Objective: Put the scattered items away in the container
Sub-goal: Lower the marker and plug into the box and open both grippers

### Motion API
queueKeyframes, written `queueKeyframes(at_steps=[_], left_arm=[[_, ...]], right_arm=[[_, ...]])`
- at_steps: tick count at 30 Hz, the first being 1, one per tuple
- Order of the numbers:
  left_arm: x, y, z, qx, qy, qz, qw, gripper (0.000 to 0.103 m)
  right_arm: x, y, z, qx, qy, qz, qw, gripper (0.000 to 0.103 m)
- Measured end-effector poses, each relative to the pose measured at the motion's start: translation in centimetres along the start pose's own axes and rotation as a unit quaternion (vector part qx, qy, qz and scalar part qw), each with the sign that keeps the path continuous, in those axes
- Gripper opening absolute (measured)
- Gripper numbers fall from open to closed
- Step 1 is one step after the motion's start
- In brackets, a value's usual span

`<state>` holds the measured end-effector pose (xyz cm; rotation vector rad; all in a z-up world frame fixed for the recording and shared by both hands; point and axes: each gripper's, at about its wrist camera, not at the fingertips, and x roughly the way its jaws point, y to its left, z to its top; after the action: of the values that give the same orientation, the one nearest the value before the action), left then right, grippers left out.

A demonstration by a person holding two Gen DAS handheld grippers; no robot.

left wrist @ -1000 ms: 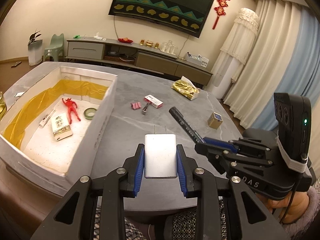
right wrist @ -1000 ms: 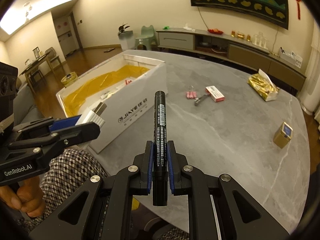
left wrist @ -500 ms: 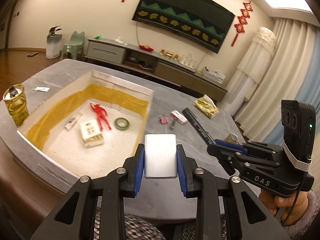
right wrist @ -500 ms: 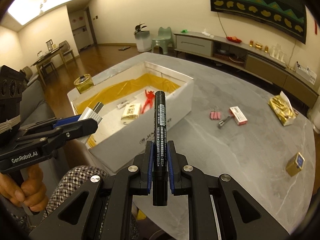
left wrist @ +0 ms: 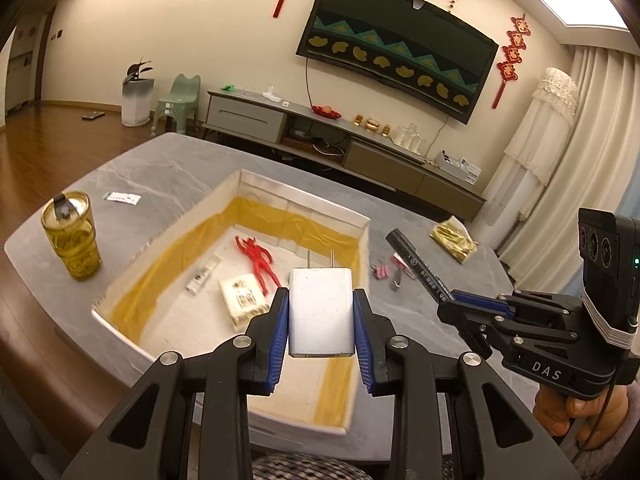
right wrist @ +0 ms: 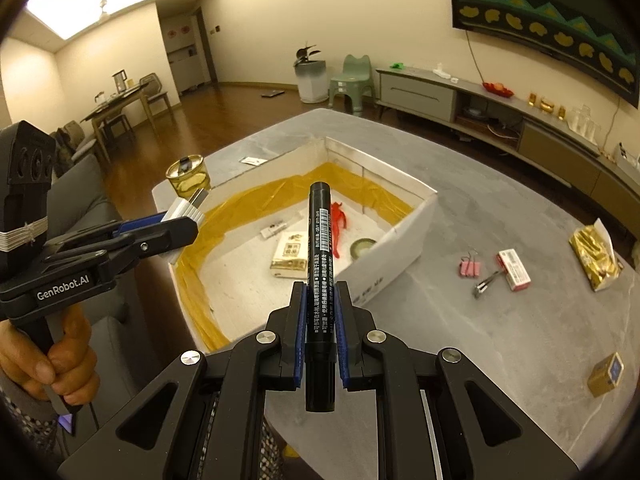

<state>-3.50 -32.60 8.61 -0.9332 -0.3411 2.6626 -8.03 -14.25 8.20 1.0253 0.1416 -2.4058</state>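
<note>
White USB wall charger (left wrist: 321, 312), prongs up, sits clamped between the left gripper (left wrist: 321, 320) and its blue pads at bottom centre of the left wrist view, hanging over the near end of the white foam box (left wrist: 362, 228). Inside the box: a red toy figure (left wrist: 258, 258), a small packet (left wrist: 243, 298) and a white stick-shaped thing (left wrist: 204, 280). A yellow glass cup (left wrist: 72, 240) stands at left.

Right wrist view: the right gripper (right wrist: 320, 344) is pinched tight on a black marker (right wrist: 320, 264) pointing up-frame over the box's near corner. Green tape roll (right wrist: 362, 247) is in the box. Pink binder clips (right wrist: 470, 269), a red-white box (right wrist: 513, 270) and a gold packet (right wrist: 596, 258) lie on the grey table (right wrist: 500, 340) at right.
</note>
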Motion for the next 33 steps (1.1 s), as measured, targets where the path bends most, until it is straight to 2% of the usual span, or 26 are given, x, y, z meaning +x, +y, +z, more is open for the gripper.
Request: queueKeyframes(at_steps=[8, 18, 27, 33], left_arm=[[1.4, 2.0, 1.7, -0.004, 0.002, 0.017, 0.9998, 0.031], [4.3, 4.5, 2.5, -0.025, 0.034, 0.046, 0.9981, 0.032], [7.3, 6.0, 1.8, -0.022, 0.083, 0.082, 0.9929, 0.032], [8.6, 6.7, 1.3, -0.018, 0.101, 0.093, 0.9904, 0.032]], right_arm=[[3.0, 1.3, 2.2, -0.011, 0.009, 0.02, 1.0, 0.014], [7.4, 3.1, 3.7, -0.019, 0.037, 0.049, 0.998, 0.014], [11.7, 4.1, 3.6, -0.029, 0.082, 0.065, 0.994, 0.014], [14.0, 4.9, 2.8, -0.044, 0.109, 0.057, 0.991, 0.014]])
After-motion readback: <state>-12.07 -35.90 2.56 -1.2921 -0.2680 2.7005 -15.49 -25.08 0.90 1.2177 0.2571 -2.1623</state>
